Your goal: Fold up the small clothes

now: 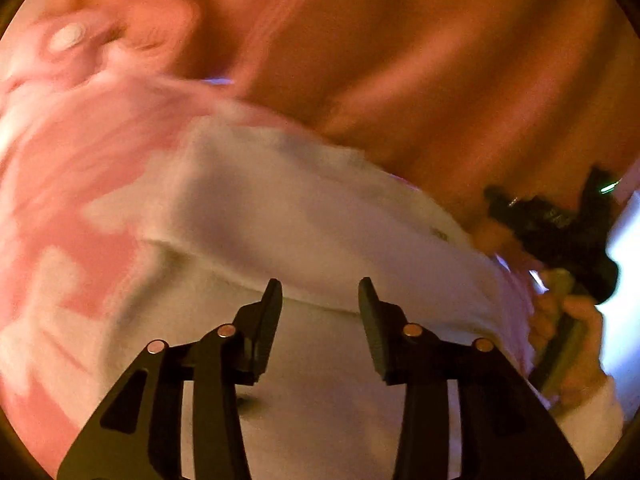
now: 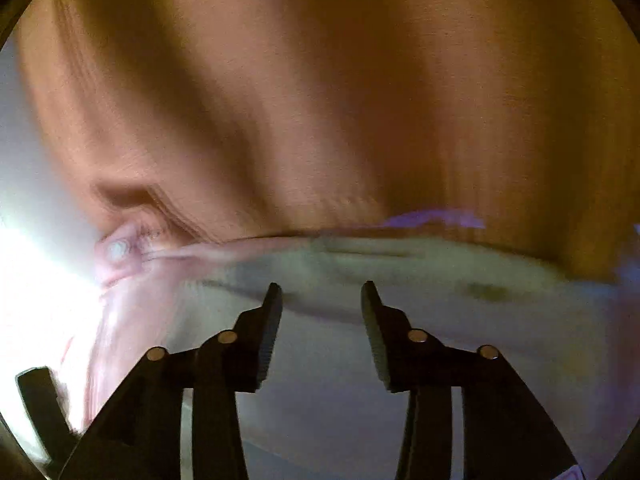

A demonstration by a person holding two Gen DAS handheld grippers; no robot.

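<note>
A warm, orange-brown wooden surface (image 2: 320, 80) filled the background, its grain smeared by motion blur. Bright white light (image 2: 36, 280) flared at the left edge of the right-hand view.

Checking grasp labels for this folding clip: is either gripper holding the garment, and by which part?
Neither: the left gripper and right gripper are open over the pink-and-white garment.

Little of the room shows, but it reads as a home. A warm orange-brown wooden desk (image 2: 320, 80) fills the upper half of both views, and a small pink-and-white garment (image 1: 120, 184) with a pale button (image 1: 68, 38) at upper left lies on it under dim indoor light.
</note>
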